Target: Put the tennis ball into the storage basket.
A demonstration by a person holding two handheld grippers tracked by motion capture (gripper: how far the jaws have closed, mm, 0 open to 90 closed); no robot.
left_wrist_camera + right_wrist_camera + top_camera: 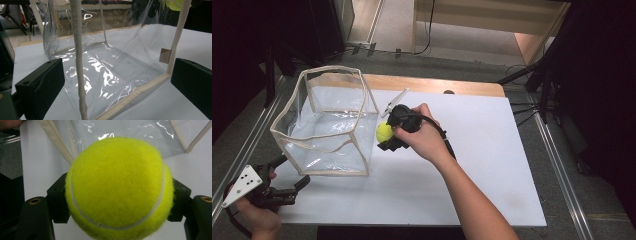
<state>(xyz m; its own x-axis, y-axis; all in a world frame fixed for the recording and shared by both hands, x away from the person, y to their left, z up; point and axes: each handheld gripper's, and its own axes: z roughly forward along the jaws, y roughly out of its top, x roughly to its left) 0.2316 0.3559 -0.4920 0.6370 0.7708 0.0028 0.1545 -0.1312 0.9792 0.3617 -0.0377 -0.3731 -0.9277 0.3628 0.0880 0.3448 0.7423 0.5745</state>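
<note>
Jaws of your right gripper [384, 136] clamped the tennis ball [384, 132]; you needed height to clear the clear bag's [329, 122] rim, left gripper [294, 186] wide.

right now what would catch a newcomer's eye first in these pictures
The bright yellow tennis ball stands out most, clamped between the black jaws of the right gripper just beside the clear bag. Next is that clear plastic bag with cream fabric edging, standing open on the left part of the white table. At the table's near left corner the left gripper waits with its jaws open, pointed at the bag.
</note>
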